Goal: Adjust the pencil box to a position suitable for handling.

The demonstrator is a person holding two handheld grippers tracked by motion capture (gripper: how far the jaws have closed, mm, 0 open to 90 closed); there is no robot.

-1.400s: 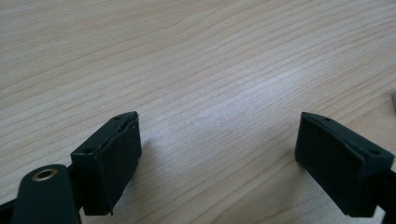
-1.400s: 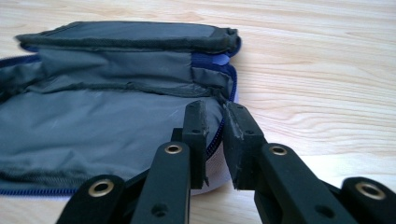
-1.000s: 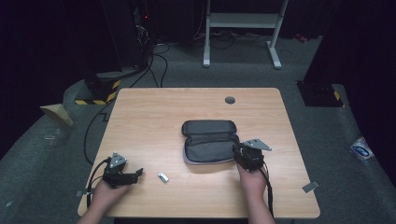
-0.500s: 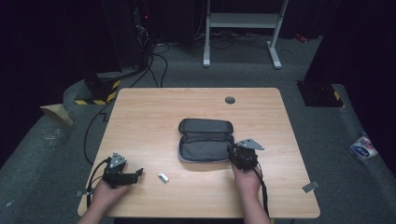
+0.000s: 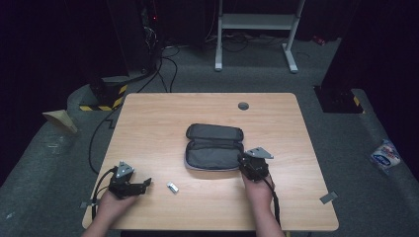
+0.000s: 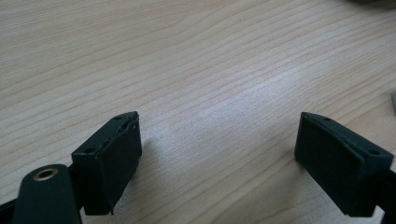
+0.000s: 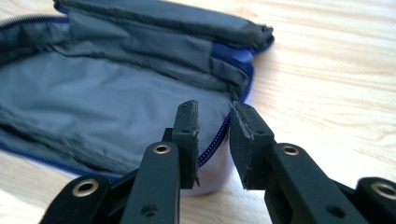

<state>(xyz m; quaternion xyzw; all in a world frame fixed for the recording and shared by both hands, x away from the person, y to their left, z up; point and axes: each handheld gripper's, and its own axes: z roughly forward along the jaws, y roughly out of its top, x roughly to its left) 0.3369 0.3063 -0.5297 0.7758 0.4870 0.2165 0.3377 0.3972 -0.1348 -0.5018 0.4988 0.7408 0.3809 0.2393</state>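
Note:
A dark grey zip pouch [image 5: 213,148] lies open in the middle of the wooden table [image 5: 158,123], its lid flap folded back. In the right gripper view its grey lining [image 7: 107,102] and blue zip edge show. My right gripper [image 5: 243,161] is at the pouch's right end, its jaws [image 7: 215,123] pinched over the zip rim. My left gripper [image 5: 145,183] rests near the front left corner, with its jaws wide apart [image 6: 217,140] over bare wood. A small silver object [image 5: 172,187] lies on the table just right of it.
A round grey grommet [image 5: 243,105] sits in the tabletop near the far edge. Beyond the table are cables, a white stand [image 5: 257,29] and a yellow-black striped block [image 5: 106,101] on the floor. A white packet [image 5: 385,154] lies on the floor at the right.
My right gripper has moved left and the pouch has slid left with it. The left gripper has stayed where it was.

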